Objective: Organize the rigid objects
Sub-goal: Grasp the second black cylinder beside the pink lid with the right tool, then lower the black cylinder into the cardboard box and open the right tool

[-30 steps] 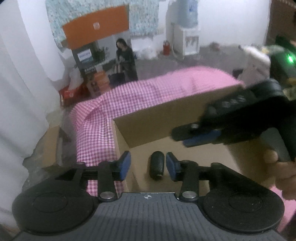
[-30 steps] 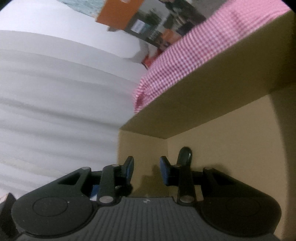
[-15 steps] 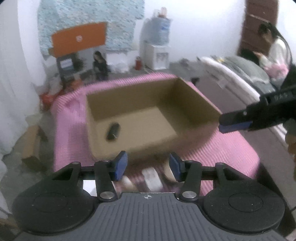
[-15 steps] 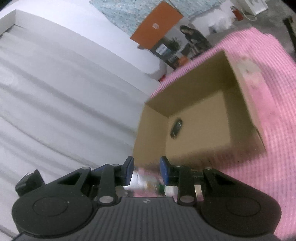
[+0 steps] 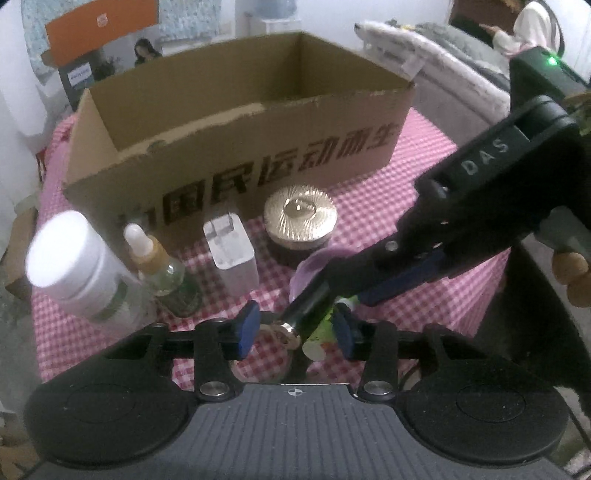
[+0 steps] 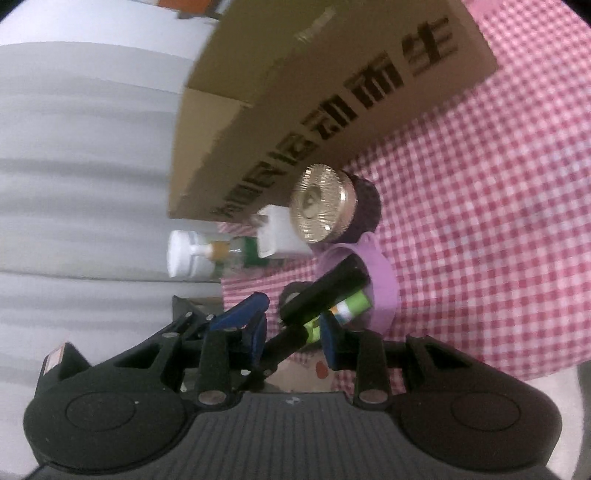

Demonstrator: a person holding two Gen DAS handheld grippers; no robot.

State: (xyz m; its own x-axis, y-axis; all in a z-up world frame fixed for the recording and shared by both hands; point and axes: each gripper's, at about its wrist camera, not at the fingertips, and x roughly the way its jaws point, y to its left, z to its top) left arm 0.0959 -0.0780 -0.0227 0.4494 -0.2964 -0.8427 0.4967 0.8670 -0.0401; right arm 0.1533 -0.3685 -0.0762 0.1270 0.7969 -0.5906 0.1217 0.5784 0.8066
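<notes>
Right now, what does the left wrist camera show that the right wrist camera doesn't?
Only the left wrist view looks into the open top of the cardboard box, and it shows a hand holding the right gripper and a seated person at the upper right. Only the right wrist view shows the green tube clearly, lying beside the purple lid. Both show the gold-lidded jar, white charger, dropper bottle, white-capped bottle and pink checked cloth.

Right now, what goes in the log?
left gripper: open, jaws just closing, nothing gripped | right gripper: open | gold-lidded jar: on cloth, outside box
</notes>
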